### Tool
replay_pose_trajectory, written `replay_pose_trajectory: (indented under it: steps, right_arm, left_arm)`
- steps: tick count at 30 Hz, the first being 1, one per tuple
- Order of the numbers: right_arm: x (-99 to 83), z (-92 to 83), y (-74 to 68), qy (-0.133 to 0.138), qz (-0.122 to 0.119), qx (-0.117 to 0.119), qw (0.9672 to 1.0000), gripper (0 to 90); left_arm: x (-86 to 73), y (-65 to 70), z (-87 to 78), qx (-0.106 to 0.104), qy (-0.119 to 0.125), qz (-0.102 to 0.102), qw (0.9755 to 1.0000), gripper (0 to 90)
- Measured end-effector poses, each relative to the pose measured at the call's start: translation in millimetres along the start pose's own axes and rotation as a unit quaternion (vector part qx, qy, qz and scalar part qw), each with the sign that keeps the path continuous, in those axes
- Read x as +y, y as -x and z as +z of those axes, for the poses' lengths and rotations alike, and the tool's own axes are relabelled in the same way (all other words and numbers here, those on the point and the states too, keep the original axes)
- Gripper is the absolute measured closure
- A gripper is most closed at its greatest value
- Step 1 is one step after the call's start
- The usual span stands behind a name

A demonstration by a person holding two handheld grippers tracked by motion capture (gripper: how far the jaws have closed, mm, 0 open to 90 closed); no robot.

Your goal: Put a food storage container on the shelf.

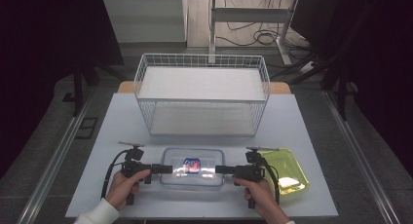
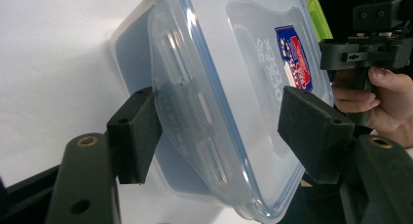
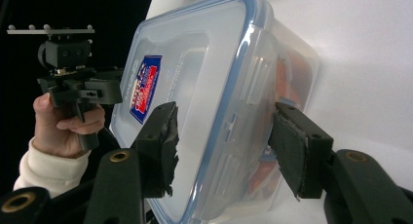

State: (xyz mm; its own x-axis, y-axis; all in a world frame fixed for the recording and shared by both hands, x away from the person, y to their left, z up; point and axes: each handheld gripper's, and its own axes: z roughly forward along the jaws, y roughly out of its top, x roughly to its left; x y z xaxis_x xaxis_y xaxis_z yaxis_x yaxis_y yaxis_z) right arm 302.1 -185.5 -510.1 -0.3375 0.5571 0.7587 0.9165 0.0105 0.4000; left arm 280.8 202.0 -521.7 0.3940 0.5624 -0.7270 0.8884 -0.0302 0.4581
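The table is pale and rectangular, and at its far side stands a white wire basket with a flat white shelf across its top and another below. Near the front edge, between the two hands, lies the box, a clear plastic food container with a blue-rimmed snap lid and a red and blue label on top; it rests flat on the table, well apart from the basket. Just right of the box sits a shallow yellow-green tray, close to it but not clearly touching. The left gripper comes in level from the box's left end; in the left gripper view its jaws straddle that short end, one pad against the latch flap at the side wall, the other pad lying over the lid, so it looks clamped on the box's edge, lid above and wall below. The right gripper meets the opposite short end in the same way; in the right gripper view one pad rests on the lid and the other pad sits at the side latch, though a thin gap may remain there, so whether it grips firmly I cannot tell. An orange thing shows dimly through the box wall.
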Motion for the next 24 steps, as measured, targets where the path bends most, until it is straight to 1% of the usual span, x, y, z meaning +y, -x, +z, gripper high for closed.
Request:
replay_pose_trajectory:
  steps: [1, 4, 5, 6, 7, 8, 13, 14, 15, 24]
  right_arm:
    - [-0.8, -1.0, -0.5, 0.003, -0.01, 0.001, 1.0, 47.1]
    - [-1.7, -3.4, -1.1, 0.001, -0.009, 0.005, 0.9999, 48.3]
    - [-2.8, -4.8, -2.1, 0.001, -0.022, 0.006, 0.9997, 48.8]
    - [-3.1, -5.3, -2.7, 0.001, -0.026, 0.006, 0.9996, 49.0]
    - [-3.4, -6.0, -3.3, 0.0, -0.03, 0.008, 0.9995, 49.5]
    - [-3.7, -6.3, -3.5, 0.0, -0.031, 0.009, 0.9995, 49.9]
    - [-4.8, -7.6, -4.8, 0.0, -0.036, 0.011, 0.9993, 50.3]
    - [-5.3, -8.6, -4.0, 0.0, -0.037, 0.015, 0.9992, 50.5]
    - [-5.5, -9.0, -3.5, 0.0, -0.039, 0.016, 0.9991, 50.5]
    - [-7.6, -9.9, -6.5, 0.001, -0.048, 0.014, 0.9987, 50.9]
  left_arm:
    - [-1.3, 1.5, -1.6, 0.0, 0.004, 0.004, 1.0, 35.1]
    - [-2.9, 3.2, -3.2, -0.001, 0.008, 0.008, 0.9999, 37.2]
    - [-4.6, 3.4, -5.3, -0.004, 0.012, 0.008, 0.9999, 38.2]
    - [-4.6, 3.4, -5.3, -0.004, 0.012, 0.008, 0.9999, 39.8]
    - [-6.8, 1.1, -8.0, -0.014, 0.017, 0.001, 0.9998, 41.3]
    - [-7.6, 0.6, -9.1, -0.018, 0.017, 0.0, 0.9997, 42.4]
    - [-10.4, 1.4, -12.3, -0.025, 0.024, 0.002, 0.9994, 46.3]
    - [-10.8, 1.3, -14.0, -0.031, 0.028, 0.0, 0.9991, 48.1]
    - [-11.4, 1.5, -15.4, -0.035, 0.029, 0.002, 0.999, 48.6]
    - [-13.6, 5.3, -15.8, -0.025, 0.029, 0.007, 0.9992, 48.3]
